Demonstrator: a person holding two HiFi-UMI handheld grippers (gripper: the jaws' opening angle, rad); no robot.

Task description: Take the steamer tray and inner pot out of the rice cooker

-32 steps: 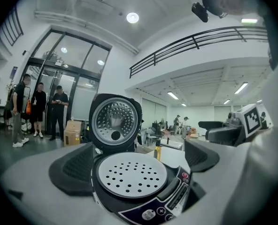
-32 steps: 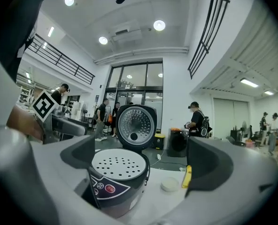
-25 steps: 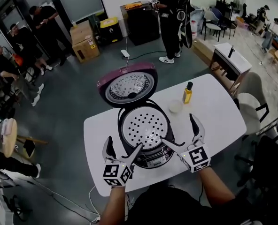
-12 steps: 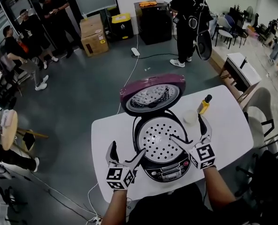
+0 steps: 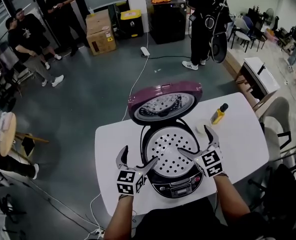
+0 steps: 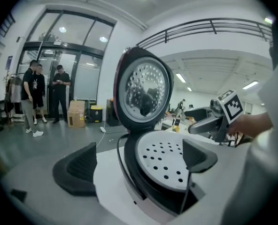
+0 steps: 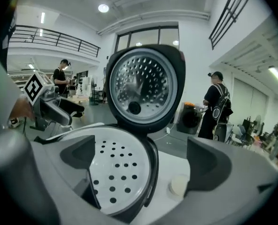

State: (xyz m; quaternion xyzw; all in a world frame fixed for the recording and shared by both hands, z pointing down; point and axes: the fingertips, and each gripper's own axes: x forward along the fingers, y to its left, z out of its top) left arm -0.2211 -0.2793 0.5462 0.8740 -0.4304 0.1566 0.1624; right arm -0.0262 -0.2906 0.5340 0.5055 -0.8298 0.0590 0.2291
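You held your left gripper [image 5: 139, 156] and right gripper [image 5: 193, 140] on either side of the open rice cooker [image 5: 178, 186] on the white tabletop [image 5: 113, 144]. Both sets of jaws were spread apart and gripped nothing. The perforated steamer tray [image 5: 170, 151] sat inside the cooker, each gripper's inner jaw reaching over its edge. A yellow bottle [image 5: 218, 114] stood near the right gripper.

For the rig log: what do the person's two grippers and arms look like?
The left gripper and right gripper match: pale grey bodies and curved jaws with black pads, each carrying a white cube with black square markers. The forearms are bare below a dark top.
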